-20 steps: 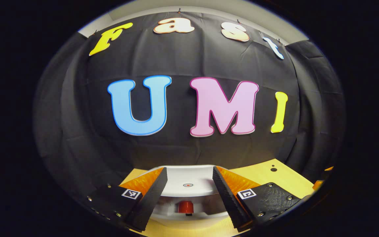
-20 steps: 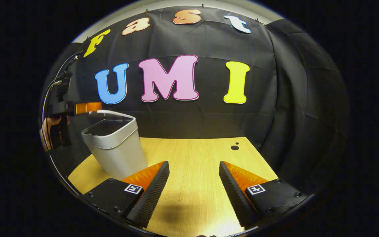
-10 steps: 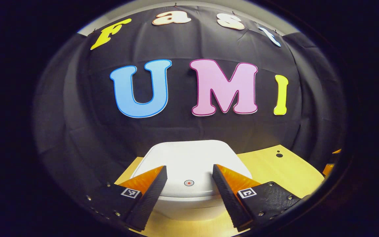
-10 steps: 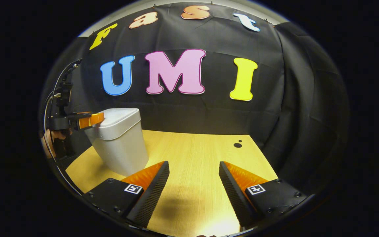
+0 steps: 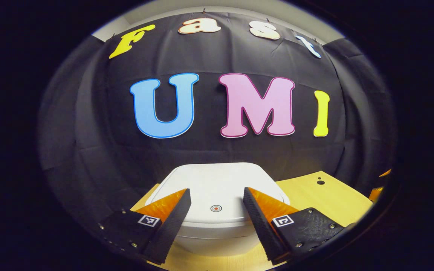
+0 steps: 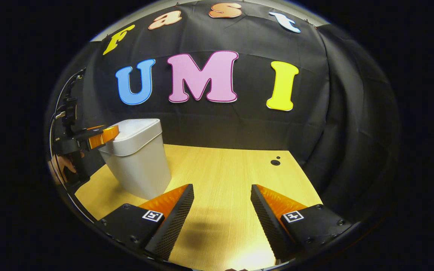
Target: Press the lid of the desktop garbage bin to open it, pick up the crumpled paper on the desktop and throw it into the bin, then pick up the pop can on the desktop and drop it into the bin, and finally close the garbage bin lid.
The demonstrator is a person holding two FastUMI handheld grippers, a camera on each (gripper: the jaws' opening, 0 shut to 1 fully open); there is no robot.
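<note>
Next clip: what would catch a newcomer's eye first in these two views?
The pale garbage bin stands at the left of the wooden desktop, its lid down. The left gripper hangs open just over the lid, its fingers either side of a small red-ringed mark. The right gripper is open too, over bare wood.

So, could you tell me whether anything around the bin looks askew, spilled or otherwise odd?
Nothing stands out. The garbage bin stands upright on the wooden desktop with its lid down flat. The left gripper hovers open at the lid's front edge, and the right gripper hangs open over bare desktop. No spill or damage shows.
</note>
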